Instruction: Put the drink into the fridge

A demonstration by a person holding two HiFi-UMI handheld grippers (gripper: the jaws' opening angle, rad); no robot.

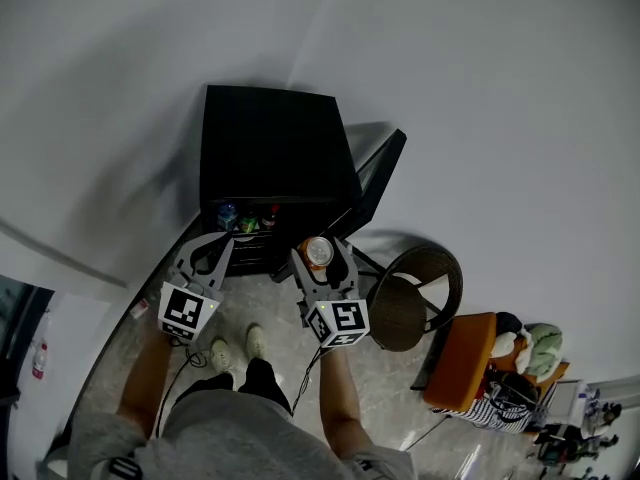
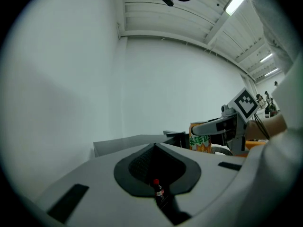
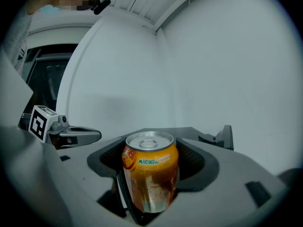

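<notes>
A black mini fridge [image 1: 270,153] stands against the white wall with its door [image 1: 378,180] swung open to the right. Several drinks [image 1: 245,219] sit on its inner shelf. My right gripper [image 1: 320,249] is shut on an orange Mirinda can [image 1: 318,253], held upright just in front of the opening. In the right gripper view the can [image 3: 150,176] stands between the jaws of that gripper [image 3: 151,148]. My left gripper [image 1: 222,240] hangs to the left of the can, shut and holding nothing. In the left gripper view that gripper [image 2: 155,145] faces the wall, with the can [image 2: 201,143] at the right.
A round wicker chair [image 1: 415,298] stands right of the fridge door. Behind it is an orange stool [image 1: 460,358] with plush toys [image 1: 530,348]. The person's shoes [image 1: 235,348] are on the tiled floor before the fridge. A dark window frame [image 1: 20,338] lies at the far left.
</notes>
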